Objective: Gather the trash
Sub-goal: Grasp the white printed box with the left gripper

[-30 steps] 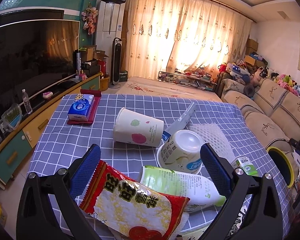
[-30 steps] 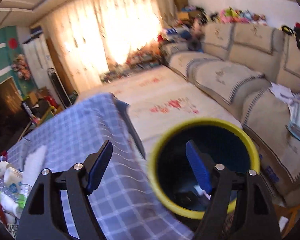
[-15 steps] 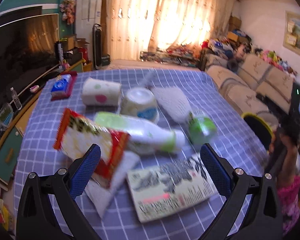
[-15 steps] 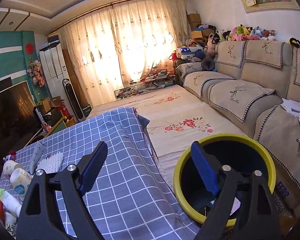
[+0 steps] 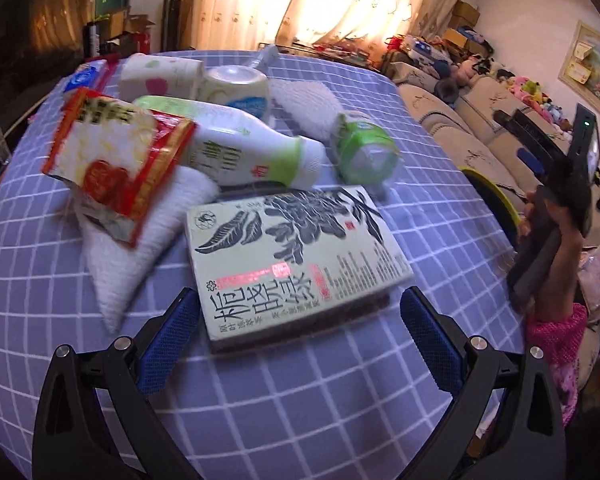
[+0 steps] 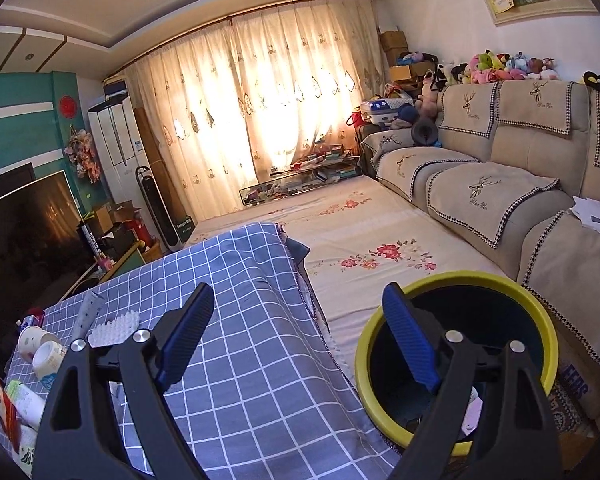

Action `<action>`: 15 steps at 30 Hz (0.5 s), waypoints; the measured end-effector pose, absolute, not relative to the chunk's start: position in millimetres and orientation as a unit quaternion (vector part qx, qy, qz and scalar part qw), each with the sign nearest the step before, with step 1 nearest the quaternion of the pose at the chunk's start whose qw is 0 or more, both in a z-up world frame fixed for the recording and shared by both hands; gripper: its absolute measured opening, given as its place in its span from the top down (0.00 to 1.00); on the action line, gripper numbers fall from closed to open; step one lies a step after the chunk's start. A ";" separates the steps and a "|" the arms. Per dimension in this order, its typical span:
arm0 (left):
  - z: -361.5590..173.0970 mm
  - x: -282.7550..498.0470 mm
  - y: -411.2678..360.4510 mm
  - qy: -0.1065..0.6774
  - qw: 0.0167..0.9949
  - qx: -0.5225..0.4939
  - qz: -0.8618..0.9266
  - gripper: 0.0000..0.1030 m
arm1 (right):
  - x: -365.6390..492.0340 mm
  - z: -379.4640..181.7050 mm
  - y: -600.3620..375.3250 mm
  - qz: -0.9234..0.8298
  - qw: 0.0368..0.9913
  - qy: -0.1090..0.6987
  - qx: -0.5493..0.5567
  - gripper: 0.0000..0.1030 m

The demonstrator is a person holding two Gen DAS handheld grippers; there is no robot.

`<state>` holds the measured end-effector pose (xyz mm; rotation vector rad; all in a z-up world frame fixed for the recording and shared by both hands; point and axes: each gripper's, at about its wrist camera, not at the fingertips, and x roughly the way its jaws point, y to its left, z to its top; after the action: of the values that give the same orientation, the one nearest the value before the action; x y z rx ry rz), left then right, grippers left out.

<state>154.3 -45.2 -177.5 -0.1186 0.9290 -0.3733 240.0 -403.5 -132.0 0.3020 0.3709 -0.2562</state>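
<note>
Your left gripper point(image 5: 298, 332) hangs wide apart over the near edge of the table point(image 5: 300, 400), holding nothing, with the flat green box point(image 5: 296, 256) lying just beyond and between its fingers. The rest of the trash sits farther back in a heap: a red snack bag point(image 5: 116, 160) on the left resting on a white foam sleeve point(image 5: 140, 240), a white bottle point(image 5: 244, 152) lying on its side, a small green bottle point(image 5: 364, 148) to its right, and two cups point(image 5: 236, 88) at the far side. Your right gripper point(image 6: 300, 344) is also spread and empty, held above the gap between the table edge and the yellow-rimmed bin point(image 6: 460, 280) on the floor to the right; a few scraps already lie inside it. You look to be at the start of a pick, and the box is the likely target. It is about as wide as the opening, so line up squarely, lower until the pads flank its long sides, then close.
</note>
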 end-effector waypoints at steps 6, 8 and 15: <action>-166.1 123.4 -96.4 0.430 0.841 -0.002 -0.328 0.05 | 237.5 -130.5 -406.1 -0.124 0.964 0.177 0.154 0.20; -156.0 117.8 -97.6 0.407 0.857 0.035 -0.315 0.05 | 237.7 -130.8 -406.4 -0.123 0.964 0.177 0.156 0.20; -149.7 154.8 -95.9 0.409 0.869 0.045 -0.275 0.05 | 236.5 -131.0 -406.4 -0.120 0.964 0.175 0.161 0.19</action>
<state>154.8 -95.9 -149.7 0.0939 0.8558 -0.5744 236.5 -406.4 -131.0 0.3259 0.3553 -0.2426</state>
